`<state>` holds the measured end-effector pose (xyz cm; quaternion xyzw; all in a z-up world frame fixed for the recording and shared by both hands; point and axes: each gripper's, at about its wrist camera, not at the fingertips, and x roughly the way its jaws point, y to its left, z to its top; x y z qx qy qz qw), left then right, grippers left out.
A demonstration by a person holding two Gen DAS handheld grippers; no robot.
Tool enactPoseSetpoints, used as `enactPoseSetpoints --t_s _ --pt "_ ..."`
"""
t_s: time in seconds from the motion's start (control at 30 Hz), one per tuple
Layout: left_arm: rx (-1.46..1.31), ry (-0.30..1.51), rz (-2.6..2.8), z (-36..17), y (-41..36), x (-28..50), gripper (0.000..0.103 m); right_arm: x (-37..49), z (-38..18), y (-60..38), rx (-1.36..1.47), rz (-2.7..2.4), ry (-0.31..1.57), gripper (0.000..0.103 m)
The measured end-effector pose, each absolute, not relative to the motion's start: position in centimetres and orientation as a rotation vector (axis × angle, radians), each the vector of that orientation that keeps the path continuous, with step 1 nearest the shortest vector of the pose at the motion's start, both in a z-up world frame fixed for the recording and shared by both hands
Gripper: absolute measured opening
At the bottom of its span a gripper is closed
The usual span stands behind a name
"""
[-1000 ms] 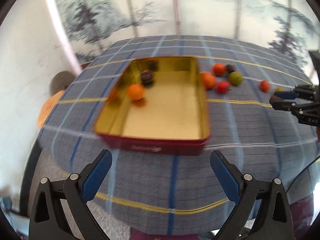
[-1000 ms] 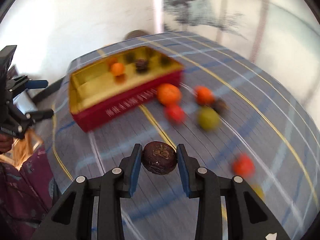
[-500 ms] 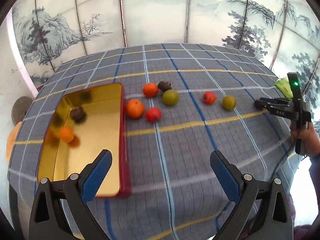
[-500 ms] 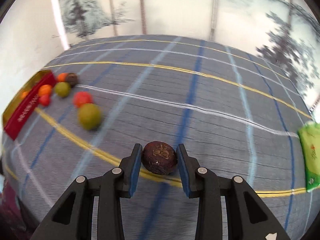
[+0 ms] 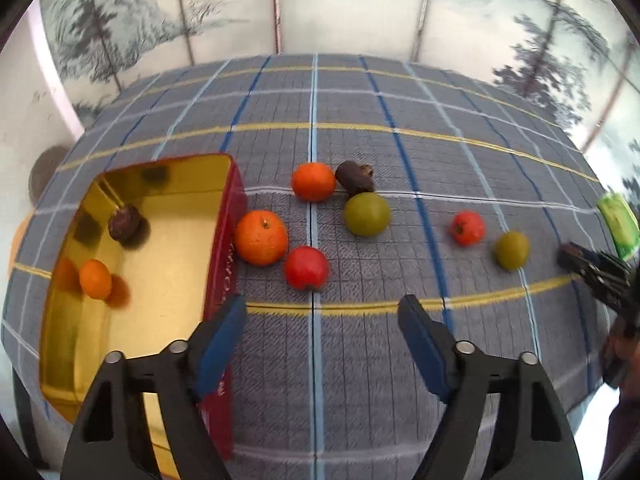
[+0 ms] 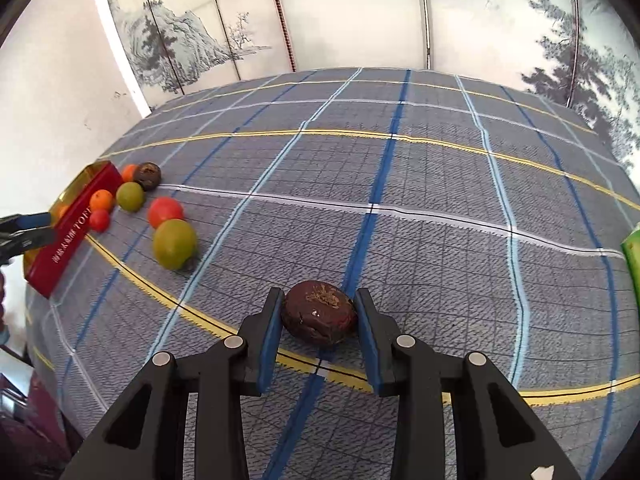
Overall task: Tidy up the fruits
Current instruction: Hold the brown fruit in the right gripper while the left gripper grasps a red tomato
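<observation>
A red tin with a gold inside (image 5: pixel 218 240) sits at the left of the plaid table and holds a small orange (image 5: pixel 95 279) and a dark brown fruit (image 5: pixel 124 222). Loose fruits lie right of it: a large orange (image 5: pixel 261 237), a red fruit (image 5: pixel 307 267), a second orange (image 5: pixel 313 181), a dark fruit (image 5: pixel 354 176), a green fruit (image 5: pixel 367 213), another red fruit (image 5: pixel 467 227) and a smaller green fruit (image 5: pixel 512 249). My left gripper (image 5: pixel 322 318) is open above the cloth, just short of the red fruit. My right gripper (image 6: pixel 319 322) is shut on a dark brown fruit (image 6: pixel 319 312), far right of the tin (image 6: pixel 66 236).
A green packet (image 5: pixel 618 224) lies at the table's right edge and also shows in the right wrist view (image 6: pixel 633 258). A painted folding screen (image 6: pixel 360 20) stands behind the table. The table edge drops off close below both grippers.
My left gripper swung from facing the tin to facing the loose fruits and moved closer to them. My right gripper carried the dark fruit away from the tin, out to the right.
</observation>
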<state>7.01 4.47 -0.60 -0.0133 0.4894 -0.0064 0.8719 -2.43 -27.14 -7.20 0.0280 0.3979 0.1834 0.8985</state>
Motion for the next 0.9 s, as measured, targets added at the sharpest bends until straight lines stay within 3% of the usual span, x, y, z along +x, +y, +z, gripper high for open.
enactPoseSetpoints --t_s 0.17,0.3,0.53,0.6,0.9 --pt "-0.089 1.067 0.05 -2.3 4.8 9.0 0.071 -2.5 -7.2 -27.1 0.067 0.411 0.822 0.034" --pt "-0.126 1.083 0.093 -3.3 5.3 9.9 0.055 -2.6 -7.3 -26.9 0.067 0.429 0.826 0.034" --pt "-0.078 1.075 0.126 -3.5 4.7 10.8 0.054 -2.5 -7.4 -27.4 0.101 0.444 0.829 0.034" --pt "-0.113 1.086 0.098 -3.3 4.5 10.6 0.045 -2.5 -7.4 -27.4 0.104 0.445 0.829 0.034" --pt "-0.153 1.103 0.093 -4.4 4.3 10.7 0.045 -2.4 -7.4 -27.7 0.106 0.444 0.829 0.034"
